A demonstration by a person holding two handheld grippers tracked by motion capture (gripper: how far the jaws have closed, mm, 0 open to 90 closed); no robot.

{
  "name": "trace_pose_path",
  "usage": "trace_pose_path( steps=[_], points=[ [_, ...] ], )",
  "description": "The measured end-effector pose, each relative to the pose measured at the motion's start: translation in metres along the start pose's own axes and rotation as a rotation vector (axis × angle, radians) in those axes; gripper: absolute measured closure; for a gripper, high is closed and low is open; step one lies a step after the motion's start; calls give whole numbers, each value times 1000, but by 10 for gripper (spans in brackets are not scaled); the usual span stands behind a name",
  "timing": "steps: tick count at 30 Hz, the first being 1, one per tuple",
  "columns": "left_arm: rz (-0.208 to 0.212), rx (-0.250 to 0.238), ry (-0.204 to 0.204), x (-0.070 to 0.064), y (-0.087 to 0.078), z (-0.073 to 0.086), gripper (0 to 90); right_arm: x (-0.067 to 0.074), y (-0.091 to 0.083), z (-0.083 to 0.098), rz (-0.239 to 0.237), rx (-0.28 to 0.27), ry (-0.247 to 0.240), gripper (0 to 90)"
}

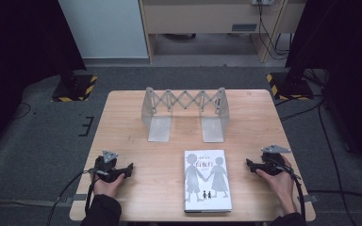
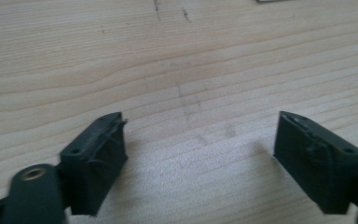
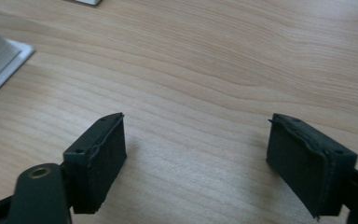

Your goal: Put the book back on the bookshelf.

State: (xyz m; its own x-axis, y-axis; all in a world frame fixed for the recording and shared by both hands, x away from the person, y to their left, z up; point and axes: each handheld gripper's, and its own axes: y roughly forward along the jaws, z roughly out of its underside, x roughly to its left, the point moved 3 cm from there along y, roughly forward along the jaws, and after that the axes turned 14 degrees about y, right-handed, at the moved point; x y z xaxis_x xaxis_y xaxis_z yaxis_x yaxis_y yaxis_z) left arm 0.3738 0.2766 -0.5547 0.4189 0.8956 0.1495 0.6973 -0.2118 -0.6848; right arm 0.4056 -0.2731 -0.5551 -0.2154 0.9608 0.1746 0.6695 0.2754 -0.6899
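A: Start with the largest item. What do you rest on?

B: You work at a pale wooden table (image 1: 136, 141), its grain running across both gripper views. It bears everything else.

A: Next in size?

B: The grey metal expanding book rack (image 1: 186, 113) stands at the far middle of the table, its scissor lattice spanning two upright ends, each with a flat foot plate pointing toward you.

A: And the book?

B: The book (image 1: 207, 180) lies flat, cover up, near your edge of the table, a little right of centre and in front of the rack's right foot. Its pale cover shows dark silhouetted figures holding hands. It lies between your two grippers, closer to the right one, touching neither.

A: The left gripper?

B: Your left gripper (image 1: 127, 170) rests low at the table's near left, pointing toward the book. In the left gripper view its jaws stand apart with bare wood between them.

A: The right gripper?

B: Your right gripper (image 1: 250, 164) sits at the near right, pointing left toward the book. Its jaws are likewise spread with nothing between them; a pale corner of the book shows at that view's left edge.
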Motion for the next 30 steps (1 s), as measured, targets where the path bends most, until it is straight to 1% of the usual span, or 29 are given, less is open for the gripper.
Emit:
trace_pose_path(
  steps=[1, 2, 3, 4, 5, 6, 7, 9, 10, 11, 13, 14, 17, 19, 21, 22, 23, 24, 25, 26, 27, 30],
  points=[
    [11, -20, -15, 1, -4, 0, 167, 2, -2, 0, -8, -7, 0, 206],
    [16, -43, -20, 1, -6, -2, 168, 3, -3, -1, -15, -18, -3, 211],
    [16, -43, -20, 1, -6, -2, 168, 5, -6, -2, -29, -30, 4, 212],
    [24, -57, -21, 0, -8, -3, 168, 5, -6, -2, -29, -30, 4, 212],
    [31, -67, -20, 0, -10, -4, 168, 6, -9, -3, -35, -42, 5, 214],
    [37, -80, -26, -1, -13, -6, 163, 7, -13, -4, -53, -58, 10, 221],
    [37, -80, -26, -1, -13, -6, 163, 7, -13, -4, -53, -58, 10, 221],
    [42, -98, -18, -5, -15, -9, 163, 8, -15, -3, -72, -57, 13, 227],
    [42, -98, -18, -5, -15, -9, 164, 8, -15, -3, -72, -57, 13, 227],
    [50, -104, -18, -8, -16, -10, 166, 9, -16, -3, -77, -57, 15, 229],
    [66, -112, -20, -10, -18, -12, 169, 11, -18, -4, -87, -71, 25, 238],
    [66, -112, -20, -10, -18, -12, 175, 12, -18, -5, -94, -78, 27, 237],
    [69, -128, -5, -16, -20, -16, 182, 14, -19, -6, -105, -85, 26, 238],
    [68, -139, 6, -19, -21, -18, 189, 19, -20, -6, -120, -79, 24, 238],
    [74, -151, 9, -22, -23, -20, 190, 21, -21, -6, -122, -81, 19, 237],
    [76, -155, 13, -25, -24, -21, 190, 23, -21, -5, -127, -82, 21, 235],
    [86, -160, 19, -28, -25, -21, 194, 26, -23, -5, -138, -86, 35, 231],
    [86, -160, 19, -28, -25, -21, 196, 28, -24, -5, -145, -90, 34, 231],
    [92, -163, 22, -29, -25, -22, 196, 28, -24, -5, -145, -90, 34, 231],
    [95, -164, 24, -31, -25, -23, 197, 31, -25, -6, -149, -93, 30, 232],
    [97, -174, 36, -33, -26, -25, 202, 32, -25, -6, -154, -92, 28, 231],
    [104, -174, 45, -36, -27, -26, 201, 35, -26, -6, -152, -94, 23, 226]
  ],
)
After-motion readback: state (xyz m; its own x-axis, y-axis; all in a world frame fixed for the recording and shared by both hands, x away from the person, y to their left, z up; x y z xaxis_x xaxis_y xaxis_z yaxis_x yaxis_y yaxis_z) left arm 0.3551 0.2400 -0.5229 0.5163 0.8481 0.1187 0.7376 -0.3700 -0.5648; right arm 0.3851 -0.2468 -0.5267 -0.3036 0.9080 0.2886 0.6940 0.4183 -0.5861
